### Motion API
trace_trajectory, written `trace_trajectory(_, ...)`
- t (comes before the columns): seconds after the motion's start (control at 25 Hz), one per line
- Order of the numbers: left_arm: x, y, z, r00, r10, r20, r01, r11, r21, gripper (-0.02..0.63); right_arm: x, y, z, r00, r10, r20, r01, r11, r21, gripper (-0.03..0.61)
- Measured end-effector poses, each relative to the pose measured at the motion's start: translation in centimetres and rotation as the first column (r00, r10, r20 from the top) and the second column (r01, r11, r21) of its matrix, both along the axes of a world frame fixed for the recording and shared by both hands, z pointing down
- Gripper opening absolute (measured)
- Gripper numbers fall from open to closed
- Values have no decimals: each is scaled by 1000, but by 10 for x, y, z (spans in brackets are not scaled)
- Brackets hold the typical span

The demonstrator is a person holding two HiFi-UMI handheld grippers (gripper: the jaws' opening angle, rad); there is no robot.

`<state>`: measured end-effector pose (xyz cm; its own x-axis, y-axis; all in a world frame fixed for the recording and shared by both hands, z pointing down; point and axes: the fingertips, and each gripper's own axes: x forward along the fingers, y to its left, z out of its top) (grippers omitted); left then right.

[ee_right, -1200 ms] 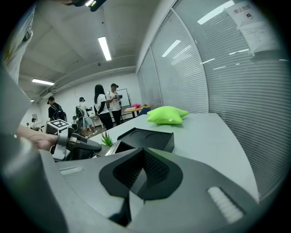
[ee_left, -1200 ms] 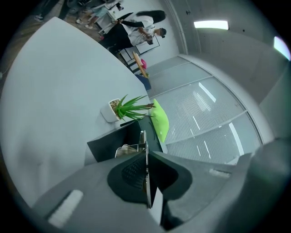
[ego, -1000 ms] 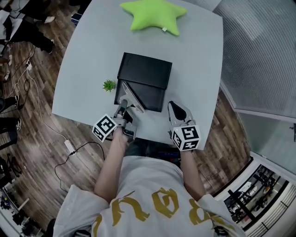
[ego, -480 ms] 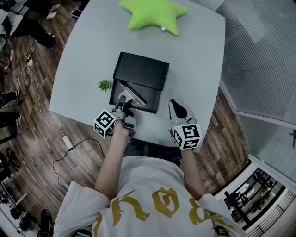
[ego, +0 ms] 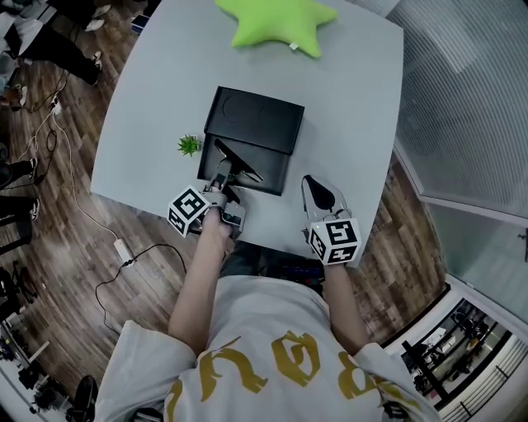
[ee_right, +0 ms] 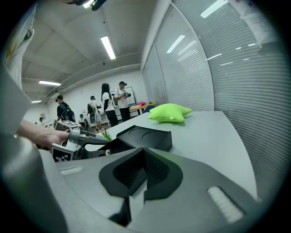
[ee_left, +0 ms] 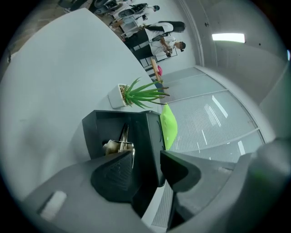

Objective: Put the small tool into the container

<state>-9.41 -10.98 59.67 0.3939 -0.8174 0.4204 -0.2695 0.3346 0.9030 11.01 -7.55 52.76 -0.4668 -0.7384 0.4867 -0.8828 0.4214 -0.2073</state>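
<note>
The black container (ego: 256, 124) lies in the middle of the grey table (ego: 346, 107); its near half is an open tray. In the left gripper view a small metal tool (ee_left: 119, 144) lies inside the container (ee_left: 97, 127), free of the jaws. My left gripper (ego: 229, 165) hangs over the tray's near edge. It is open (ee_left: 148, 166), with the jaws on either side of a container wall and a gap on the right. My right gripper (ego: 318, 191) sits at the table's near edge, right of the box, shut and empty (ee_right: 141, 166).
A small potted plant (ego: 189, 146) stands just left of the container. A green star cushion (ego: 276, 23) lies at the table's far edge. A glass wall with blinds (ego: 462, 99) runs along the right. Cables (ego: 124, 264) trail on the wooden floor at the left.
The left gripper has turned a little over the container's near half and shows darker from above. The right gripper has stayed where it was.
</note>
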Motion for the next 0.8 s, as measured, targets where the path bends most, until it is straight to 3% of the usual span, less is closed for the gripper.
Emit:
trace_trajectory(0.16, 7, 4, -5, 995, 85, -45, -84, 996, 10, 189, -6, 5, -10, 1000, -2, -2, 2, 1000, 28, 23)
trace_trajectory(0.28, 9, 12, -4, 984, 179, 17, -179, 984, -9, 205, -13, 11, -16, 1000, 2, -6, -2, 999, 37, 23)
trace_trajectory(0.36, 12, 17, -5, 962, 263, 74, -262, 965, -19, 214, -16, 13, -20, 1000, 11, -9, -10, 999, 44, 23)
trace_trajectory(0.56, 17, 24, -17, 914, 387, 126, -394, 918, 37, 222, -23, 19, -34, 999, 46, -9, -45, 996, 78, 23)
trace_trajectory(0.8, 12, 31, -43, 822, 481, 305, -534, 837, 119, 222, -42, 27, -58, 997, 82, 5, -82, 986, 146, 23)
